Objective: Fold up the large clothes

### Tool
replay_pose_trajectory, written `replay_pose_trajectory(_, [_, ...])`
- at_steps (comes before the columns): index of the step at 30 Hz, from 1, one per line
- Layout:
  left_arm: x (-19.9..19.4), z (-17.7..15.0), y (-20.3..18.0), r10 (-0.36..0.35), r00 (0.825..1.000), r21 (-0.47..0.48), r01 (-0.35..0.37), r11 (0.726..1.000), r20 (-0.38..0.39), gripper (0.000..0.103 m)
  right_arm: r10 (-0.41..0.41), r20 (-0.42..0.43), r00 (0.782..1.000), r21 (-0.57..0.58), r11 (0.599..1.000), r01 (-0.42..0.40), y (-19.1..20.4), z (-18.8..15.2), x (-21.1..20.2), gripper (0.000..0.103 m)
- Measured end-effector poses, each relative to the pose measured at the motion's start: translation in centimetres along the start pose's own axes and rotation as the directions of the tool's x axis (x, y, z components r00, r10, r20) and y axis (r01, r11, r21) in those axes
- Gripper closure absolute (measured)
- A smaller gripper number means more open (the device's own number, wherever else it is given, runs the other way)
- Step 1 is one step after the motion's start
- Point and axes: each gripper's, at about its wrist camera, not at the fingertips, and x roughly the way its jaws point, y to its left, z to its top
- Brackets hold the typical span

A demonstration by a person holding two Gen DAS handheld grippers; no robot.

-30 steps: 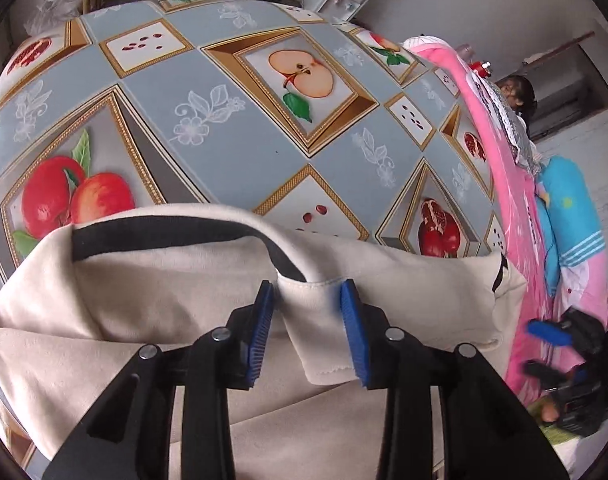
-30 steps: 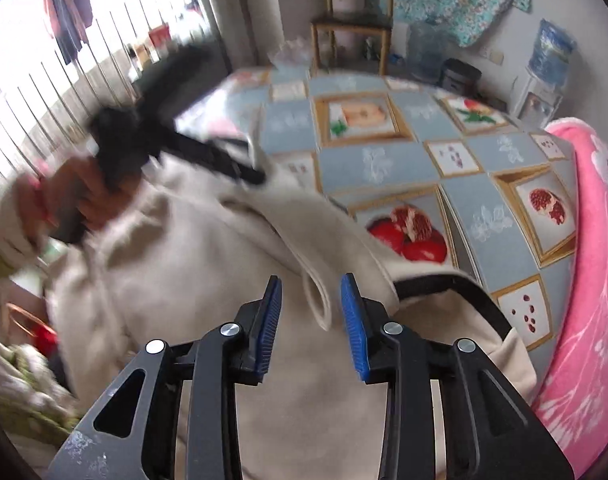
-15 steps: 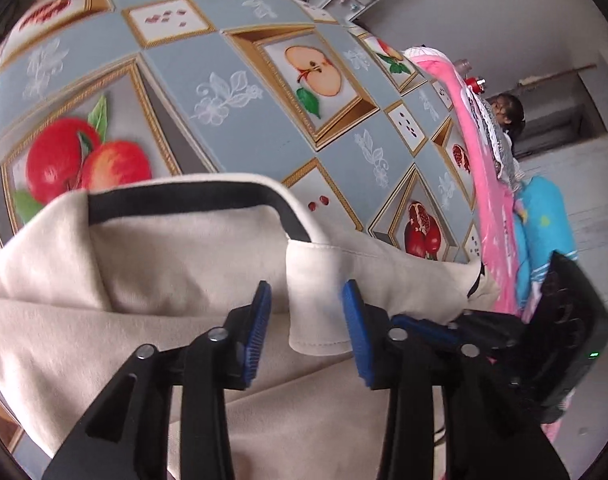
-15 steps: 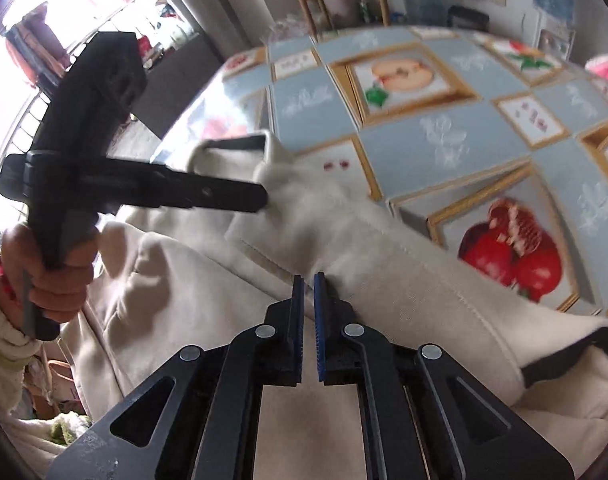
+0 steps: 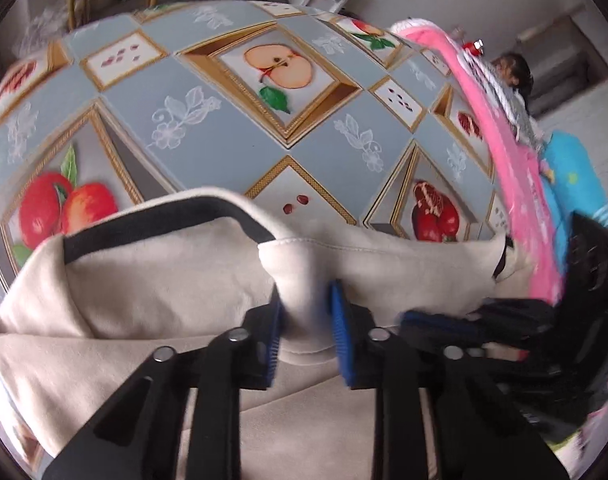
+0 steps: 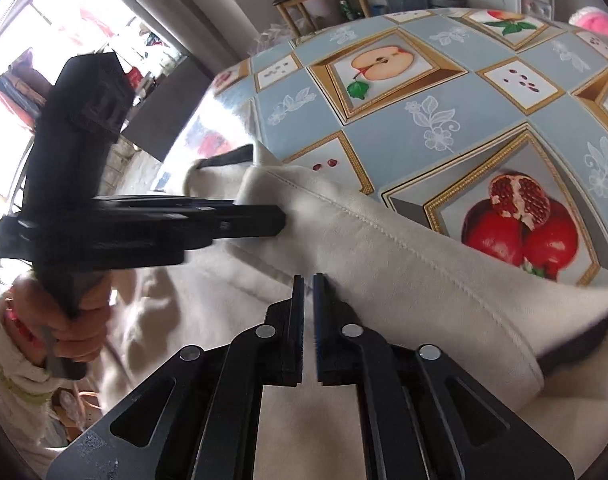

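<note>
Both grips going onto the cream fleece garment with black trim (image 5: 152, 280) at the near edge of the fruit-print surface (image 5: 208, 120).
My left gripper (image 5: 305, 320) has just been closing, its blue fingers (image 5: 337, 320) pinching a fabric fold; my right gripper (image 6: 308, 312) stands nearly shut, jaws just eased apart slightly, and I cannot tell whether cloth sits in the slit; I judge the next move needs a firm right hold, then lifting both edges together to fold over.
</note>
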Motion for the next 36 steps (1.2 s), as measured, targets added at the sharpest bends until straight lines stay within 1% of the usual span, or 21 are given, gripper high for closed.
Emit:
replay_pose_trajectory(1, [0.0,0.0,-0.4,0.021,1.0,0.032,-0.021,0.999,0.009,0.086,0.016,0.034,0.999,0.007,1.0,-0.016,-0.2,-0.3,-1.7,0.075])
replay_pose_trajectory(2, [0.0,-0.1,-0.7,0.041,0.999,0.062,-0.042,0.997,0.017,0.087,0.002,0.083,0.997,0.023,1.0,-0.003,-0.7,-0.7,-3.8,0.055])
replay_pose_trajectory(3, [0.0,-0.1,-1.0,0.058,0.998,0.086,-0.059,0.995,0.023,0.088,-0.025,0.118,0.993,0.044,0.999,0.02,-1.3,-1.2,-5.4,0.045])
replay_pose_trajectory(4, [0.1,-0.1,-1.1,0.067,0.997,0.101,-0.07,0.992,0.027,0.088,-0.048,0.138,0.989,0.073,0.997,0.038,-2.1,-1.7,-6.8,0.039])
replay_pose_trajectory(6, [0.2,-0.1,-1.3,0.08,0.996,0.128,-0.084,0.988,0.034,0.088,-0.054,0.137,0.989,0.171,0.985,0.03,-4.4,-2.5,-8.7,0.039])
replay_pose_trajectory(8, [0.2,-0.2,-1.2,0.079,0.996,0.134,-0.084,0.987,0.042,0.088,-0.057,0.095,0.994,0.267,0.963,0.029,-6.8,-2.9,-8.9,0.039])
replay_pose_trajectory(9, [0.2,-0.3,-1.2,0.074,0.996,0.132,-0.079,0.988,0.044,0.088,-0.057,0.069,0.996,0.3,0.953,0.034,-7.6,-3.0,-8.5,0.04])
replay_pose_trajectory(10, [0.2,-0.4,-1.0,0.068,0.997,0.126,-0.073,0.989,0.045,0.088,-0.051,0.037,0.998,0.328,0.944,0.036,-8.3,-3.1,-7.7,0.044])
replay_pose_trajectory(11, [0.1,-0.5,-0.9,0.062,0.997,0.117,-0.067,0.991,0.046,0.088,-0.029,0.011,1.0,0.348,0.937,0.024,-8.9,-3.4,-7.1,0.046])
replay_pose_trajectory(13, [0.1,-0.6,-0.5,0.046,0.998,0.097,-0.051,0.994,0.05,0.088,0.014,-0.022,1.0,0.38,0.925,-0.005,-9.6,-3.3,-5.5,0.051])
replay_pose_trajectory(15, [0.1,-0.6,-0.5,0.043,0.997,0.09,-0.048,0.995,0.056,0.088,0.034,-0.039,0.999,0.388,0.922,-0.016,-9.5,-3.3,-4.3,0.056])
replay_pose_trajectory(17, [0.0,-0.8,-0.5,0.042,0.997,0.091,-0.048,0.995,0.064,0.088,0.021,-0.044,0.999,0.377,0.926,-0.003,-9.2,-3.3,-3.7,0.072])
replay_pose_trajectory(18, [0.0,-0.8,-0.5,0.043,0.997,0.096,-0.05,0.994,0.068,0.088,-0.004,-0.041,0.999,0.362,0.932,0.018,-8.6,-3.1,-3.6,0.076])
replay_pose_trajectory(19, [0.0,-0.8,-0.6,0.044,0.996,0.102,-0.051,0.993,0.074,0.089,-0.007,-0.027,1.0,0.345,0.938,0.015,-8.4,-2.7,-3.8,0.092])
replay_pose_trajectory(20, [-0.1,-0.9,-0.7,0.048,0.995,0.116,-0.057,0.992,0.084,0.089,-0.016,-0.006,1.0,0.329,0.944,0.017,-8.2,-2.2,-4.1,0.096])
replay_pose_trajectory(23, [-0.4,-1.3,-1.3,0.059,0.993,0.157,-0.075,0.985,0.101,0.091,-0.15,0.038,0.988,0.196,0.97,0.14,-7.1,-0.9,-5.0,0.097])
replay_pose_trajectory(26, [-0.3,-1.7,-2.4,0.098,0.988,0.209,-0.122,0.97,0.12,0.091,-0.276,0.027,0.961,0.063,0.96,0.274,-6.0,-0.5,-3.3,0.097])
replay_pose_trajectory(27, [-0.2,-1.8,-2.8,0.112,0.986,0.232,-0.139,0.963,0.127,0.091,-0.301,0.017,0.953,0.028,0.953,0.301,-5.9,-0.8,-2.7,0.097])
replay_pose_trajectory(29, [-0.1,-2.1,-3.1,0.13,0.982,0.264,-0.162,0.951,0.135,0.091,-0.309,0.006,0.951,-0.011,0.951,0.309,-6.0,-1.8,-2.1,0.097])
replay_pose_trajectory(32, [0.0,-2.7,-3.4,0.149,0.979,0.307,-0.186,0.934,0.14,0.091,-0.281,0.015,0.959,-0.027,0.959,0.282,-6.3,-3.2,-2.9,0.097])
replay_pose_trajectory(36, [0.1,-3.3,-3.5,0.157,0.976,0.343,-0.201,0.918,0.151,0.091,-0.258,0.015,0.966,0.003,0.966,0.258,-6.6,-3.7,-2.8,0.093])
